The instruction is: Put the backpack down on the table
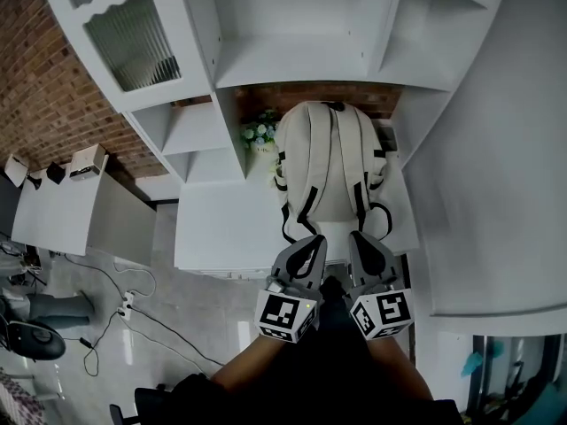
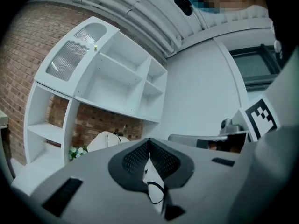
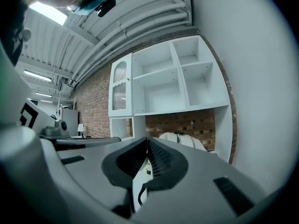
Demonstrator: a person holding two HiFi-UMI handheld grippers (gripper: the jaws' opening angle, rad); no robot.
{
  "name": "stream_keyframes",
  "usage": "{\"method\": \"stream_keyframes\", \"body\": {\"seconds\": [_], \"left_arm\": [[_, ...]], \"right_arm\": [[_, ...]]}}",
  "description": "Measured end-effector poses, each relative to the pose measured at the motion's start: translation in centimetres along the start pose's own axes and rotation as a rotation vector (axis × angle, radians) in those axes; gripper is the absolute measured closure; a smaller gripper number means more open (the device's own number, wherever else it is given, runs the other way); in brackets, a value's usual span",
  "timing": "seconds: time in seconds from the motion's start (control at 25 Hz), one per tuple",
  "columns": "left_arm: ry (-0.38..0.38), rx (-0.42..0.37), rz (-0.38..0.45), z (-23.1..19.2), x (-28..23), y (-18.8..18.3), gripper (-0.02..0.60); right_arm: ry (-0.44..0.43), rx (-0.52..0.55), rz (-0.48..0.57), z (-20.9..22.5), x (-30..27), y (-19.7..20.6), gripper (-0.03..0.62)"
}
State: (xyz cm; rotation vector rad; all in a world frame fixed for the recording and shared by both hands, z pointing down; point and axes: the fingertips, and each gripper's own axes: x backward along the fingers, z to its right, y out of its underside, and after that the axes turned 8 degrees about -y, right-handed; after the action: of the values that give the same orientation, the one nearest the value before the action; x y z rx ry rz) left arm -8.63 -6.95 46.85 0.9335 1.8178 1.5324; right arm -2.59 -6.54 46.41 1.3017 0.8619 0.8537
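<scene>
**Backpack on the white table, both grippers closed at its near end**

A white shelf unit rises over the table, against a brick wall. It has one ribbed glass door at its upper left. In the recess under the shelves sit three things. The cream backpack fills the middle, strap side showing and top end toward the bricks. A small bunch of flowers stands just beside its left shoulder, and a dark item, too small to name, is at its right.

The backpack's two black-edged shoulder straps run toward the person. The left gripper and the right gripper sit side by side at the strap ends.

Each gripper's jaws are drawn together, the pads meeting at the tips. A sliver of cream fabric with black edging shows in the gap behind them. I cannot tell whether it is pinched.

Well to the left stands a second table. Below it, cables and a power strip lie on the floor.
</scene>
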Motion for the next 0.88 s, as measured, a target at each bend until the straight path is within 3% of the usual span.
{"method": "stream_keyframes", "body": {"seconds": [0.24, 0.48, 0.88], "left_arm": [[-0.027, -0.045, -0.026, 1.5, -0.1, 0.5, 0.563], [-0.026, -0.079, -0.037, 2.5, -0.4, 1.0, 0.565], [-0.042, -0.092, -0.043, 2.1, -1.3, 1.2, 0.565]], "right_arm": [[-0.011, 0.009, -0.018, -0.9, 0.6, 0.9, 0.576], [0.049, 0.024, -0.023, -0.3, 1.3, 1.3, 0.576], [-0.001, 0.055, -0.041, -0.7, 0.1, 1.5, 0.577]]}}
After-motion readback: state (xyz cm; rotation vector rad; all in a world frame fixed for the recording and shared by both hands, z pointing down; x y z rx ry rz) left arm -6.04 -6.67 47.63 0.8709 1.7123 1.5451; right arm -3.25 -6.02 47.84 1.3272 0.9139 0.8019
